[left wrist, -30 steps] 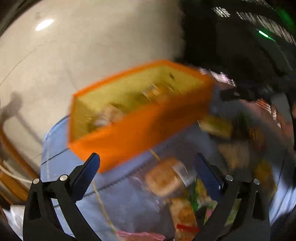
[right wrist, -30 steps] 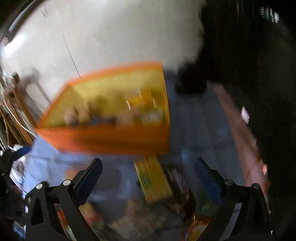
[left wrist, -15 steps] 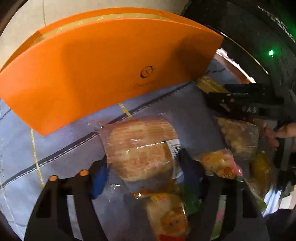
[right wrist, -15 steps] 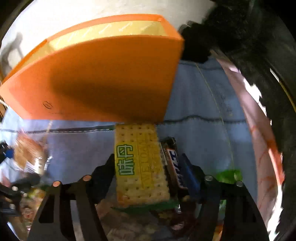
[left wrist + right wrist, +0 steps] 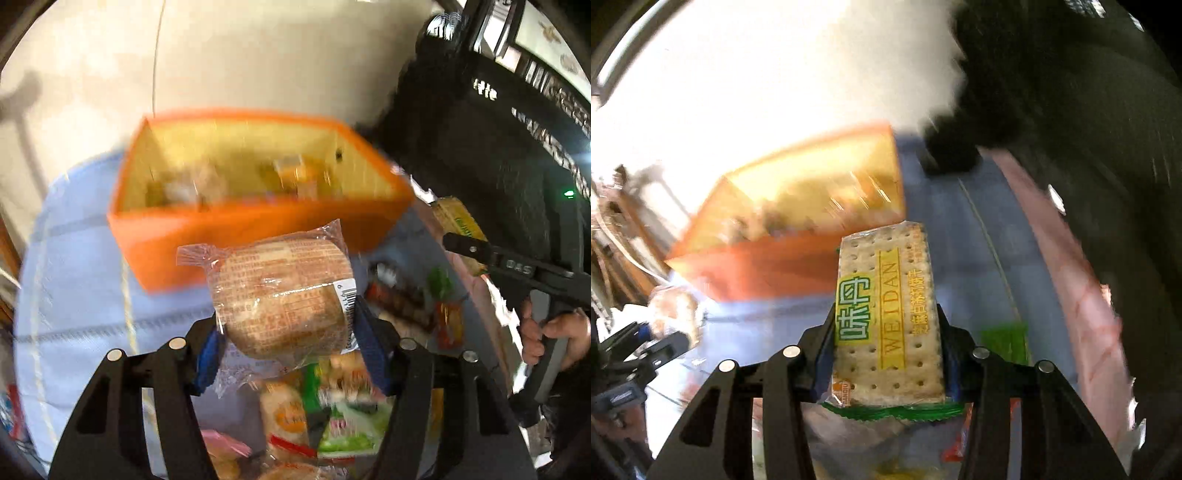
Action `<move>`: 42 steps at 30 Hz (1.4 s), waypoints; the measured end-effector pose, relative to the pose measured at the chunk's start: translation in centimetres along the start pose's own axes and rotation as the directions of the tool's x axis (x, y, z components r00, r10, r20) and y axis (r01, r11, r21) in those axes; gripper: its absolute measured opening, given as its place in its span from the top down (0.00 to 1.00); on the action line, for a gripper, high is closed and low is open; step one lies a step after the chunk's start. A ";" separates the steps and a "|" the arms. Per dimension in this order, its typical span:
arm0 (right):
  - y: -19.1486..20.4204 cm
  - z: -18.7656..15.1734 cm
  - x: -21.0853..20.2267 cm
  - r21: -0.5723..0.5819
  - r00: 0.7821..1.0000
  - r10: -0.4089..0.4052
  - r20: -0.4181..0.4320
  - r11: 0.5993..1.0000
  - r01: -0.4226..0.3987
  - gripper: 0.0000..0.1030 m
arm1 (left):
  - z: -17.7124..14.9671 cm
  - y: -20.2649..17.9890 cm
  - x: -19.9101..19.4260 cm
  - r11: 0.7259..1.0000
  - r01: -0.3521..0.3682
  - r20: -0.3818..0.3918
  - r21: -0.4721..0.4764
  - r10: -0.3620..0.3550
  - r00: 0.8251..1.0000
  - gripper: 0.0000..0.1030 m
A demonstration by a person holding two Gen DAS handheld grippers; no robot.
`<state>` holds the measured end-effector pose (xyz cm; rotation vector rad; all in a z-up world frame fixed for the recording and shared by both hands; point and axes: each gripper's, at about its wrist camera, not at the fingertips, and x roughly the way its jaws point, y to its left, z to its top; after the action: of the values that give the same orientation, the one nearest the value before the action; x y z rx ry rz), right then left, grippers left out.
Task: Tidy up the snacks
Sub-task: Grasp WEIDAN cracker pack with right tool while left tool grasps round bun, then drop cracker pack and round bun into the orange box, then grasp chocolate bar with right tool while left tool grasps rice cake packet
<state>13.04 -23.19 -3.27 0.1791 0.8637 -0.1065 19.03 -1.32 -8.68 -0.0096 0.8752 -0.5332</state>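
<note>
The wrapped round bread point(image 5: 284, 295) is between the blue pads of the left gripper point(image 5: 288, 347), lifted above the blue cloth point(image 5: 74, 295) and just in front of the orange box point(image 5: 258, 229). The jaws are closing on it, pressing both sides. The right gripper point(image 5: 886, 354) is closing on the cracker pack point(image 5: 886, 314), also raised before the box. I judge the step is carrying both snacks into the box. To do it well, squeeze the soft bread only lightly, raise both above the near wall, and release them over a free place inside, one after the other. More snacks point(image 5: 332, 406) wait on the cloth below
</note>
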 end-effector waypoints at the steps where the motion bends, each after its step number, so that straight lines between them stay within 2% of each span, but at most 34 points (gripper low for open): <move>1: 0.5 1.1 -0.7 -0.015 0.999 0.021 0.024 1.000 -0.021 0.54 | 1.3 0.2 -0.5 0.999 -0.037 0.026 -0.004 0.037 0.999 0.40; 4: 2.3 5.4 -1.8 -0.060 0.993 0.073 0.097 0.996 -0.068 0.54 | 5.4 1.8 -1.9 0.989 -0.139 0.093 -0.057 0.143 0.985 0.40; 7: 3.6 9.2 -1.5 -0.085 0.987 0.104 0.126 0.992 -0.094 0.54 | 9.0 2.4 -1.9 0.971 -0.220 0.136 -0.088 0.231 0.963 0.40; 10: 4.4 11.6 -0.3 -0.084 0.983 0.140 0.120 0.988 -0.130 0.54 | 10.9 3.1 -1.7 0.966 -0.234 0.139 -0.109 0.248 0.959 0.39; 11: 4.5 12.0 -0.1 -0.083 0.982 0.149 0.115 0.987 -0.140 0.52 | 11.2 3.1 -1.5 0.964 -0.238 0.144 -0.115 0.254 0.957 0.36; 12: 4.3 12.6 0.6 -0.081 0.984 0.151 0.099 0.986 -0.143 0.39 | 11.3 3.2 -1.3 0.962 -0.244 0.153 -0.125 0.262 0.953 0.29; 13: 4.4 12.8 1.2 -0.071 0.987 0.130 0.098 0.990 -0.123 0.03 | 11.3 3.4 -1.1 0.957 -0.254 0.145 -0.136 0.273 0.951 0.04; 14: 4.1 12.9 1.2 -0.052 0.990 0.080 0.119 0.996 -0.075 0.03 | 11.1 3.5 -0.9 0.952 -0.268 0.143 -0.148 0.289 0.947 0.04; 15: 4.0 12.8 1.1 -0.046 0.987 0.071 0.142 0.997 -0.065 0.04 | 10.7 3.3 -0.8 0.947 -0.280 0.138 -0.156 0.302 0.943 0.04; 19: 2.0 10.8 0.1 -0.009 0.991 0.053 0.123 0.999 -0.052 0.04 | 8.3 1.9 -0.7 0.970 -0.231 0.102 -0.076 0.238 0.966 0.04; 22: -0.1 8.4 1.3 -0.023 0.998 0.010 0.054 1.000 -0.009 0.03 | 4.4 -0.4 -0.3 0.980 -0.187 0.042 0.062 0.184 0.982 0.04; 26: -2.3 2.9 5.5 -0.083 0.991 -0.080 -0.105 0.994 0.072 0.04 | -1.8 -3.2 1.2 0.960 -0.112 -0.076 0.257 0.136 0.988 0.04; 28: -3.3 0.3 7.5 -0.098 0.980 -0.116 -0.159 0.990 0.102 0.04 | -5.1 -4.2 2.2 0.936 -0.109 -0.134 0.336 0.162 0.978 0.04; 29: -3.5 -0.4 8.1 -0.099 0.977 -0.120 -0.175 0.990 0.104 0.04 | -5.9 -4.3 2.8 0.932 -0.111 -0.154 0.346 0.173 0.973 0.04; 32: -4.2 -2.1 10.1 -0.090 0.968 -0.106 -0.225 0.992 0.088 0.04 | -8.6 -3.4 4.5 0.958 -0.098 -0.267 0.268 0.172 0.948 0.04; 34: -4.2 -2.5 11.2 -0.105 0.966 -0.122 -0.229 0.989 0.100 0.04 | -9.8 -2.7 5.7 0.969 -0.125 -0.324 0.213 0.191 0.927 0.04; 36: -3.8 -2.8 11.9 -0.129 0.964 -0.127 -0.233 0.987 0.099 0.04 | -10.6 -2.3 6.4 0.967 -0.166 -0.337 0.195 0.225 0.914 0.04; 37: -3.4 -3.0 12.1 -0.145 0.963 -0.130 -0.236 0.985 0.097 0.05 | -10.9 -2.6 6.4 0.962 -0.168 -0.334 0.215 0.234 0.913 0.08; 38: -3.0 -3.1 12.2 -0.159 0.961 -0.130 -0.243 0.983 0.093 0.16 | -11.3 -3.2 6.6 0.953 -0.161 -0.343 0.256 0.246 0.907 0.22; 39: -2.8 -3.2 11.9 -0.136 0.968 -0.098 -0.232 0.988 0.067 0.38 | -11.4 -3.8 6.1 0.961 -0.116 -0.341 0.251 0.200 0.919 0.35; 40: -2.6 -3.3 11.9 -0.114 0.963 -0.079 -0.257 0.992 0.051 0.76 | -11.3 -4.2 5.7 0.963 -0.108 -0.351 0.246 0.192 0.916 0.57; 41: -2.6 -3.4 12.0 -0.098 0.957 -0.093 -0.273 0.993 0.068 0.82 | -11.3 -4.3 5.5 0.963 -0.105 -0.357 0.249 0.192 0.914 0.65; 42: -2.5 -3.5 11.6 -0.093 0.958 -0.107 -0.264 0.992 0.085 0.83 | -11.4 -4.5 5.2 0.965 -0.106 -0.371 0.242 0.193 0.909 0.65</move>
<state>17.49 -25.13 -14.64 0.0758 1.1468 -0.1404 11.43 -5.19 -18.87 0.3743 1.1937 -0.4903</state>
